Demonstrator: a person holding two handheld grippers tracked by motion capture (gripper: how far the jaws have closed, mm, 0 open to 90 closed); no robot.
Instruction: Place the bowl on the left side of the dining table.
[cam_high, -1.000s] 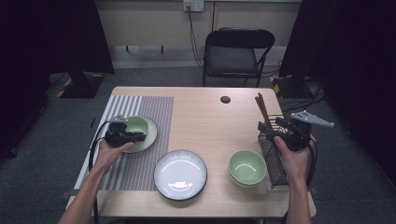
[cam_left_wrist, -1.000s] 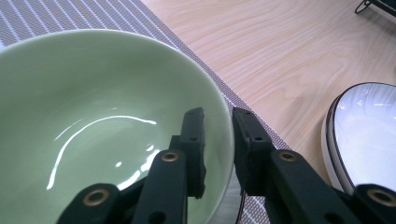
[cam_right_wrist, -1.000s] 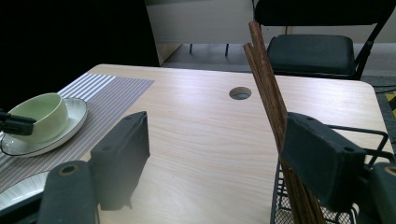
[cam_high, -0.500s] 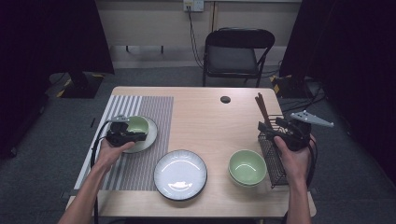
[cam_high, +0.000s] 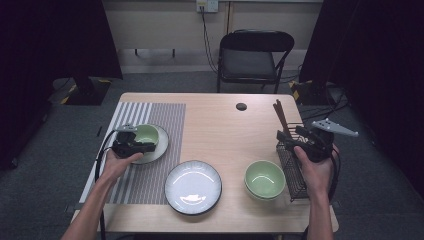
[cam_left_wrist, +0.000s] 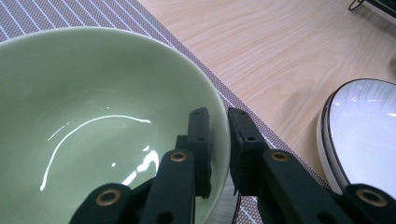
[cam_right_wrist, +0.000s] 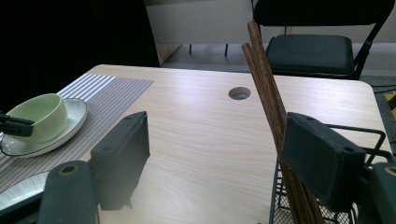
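Note:
A small green bowl (cam_high: 147, 134) (cam_left_wrist: 93, 107) (cam_right_wrist: 37, 112) sits on a white saucer (cam_high: 161, 147) at the left, on the striped placemat (cam_high: 150, 112). My left gripper (cam_high: 149, 146) (cam_left_wrist: 218, 116) grips the bowl's near rim, with one jaw inside and one outside. At the right, brown chopsticks (cam_high: 280, 116) (cam_right_wrist: 266, 79) stand tilted in a black wire basket (cam_high: 292, 172). My right gripper (cam_high: 289, 136) (cam_right_wrist: 217, 140) is open at the basket's far end. The chopsticks pass just inside its right jaw, and I cannot tell whether they touch it.
A white plate (cam_high: 193, 186) (cam_left_wrist: 364, 121) lies at the front middle. A larger green bowl (cam_high: 265, 178) stands beside the basket. A cable hole (cam_high: 241, 106) (cam_right_wrist: 239, 93) marks the table's far side. A black folding chair (cam_high: 255, 55) stands behind it.

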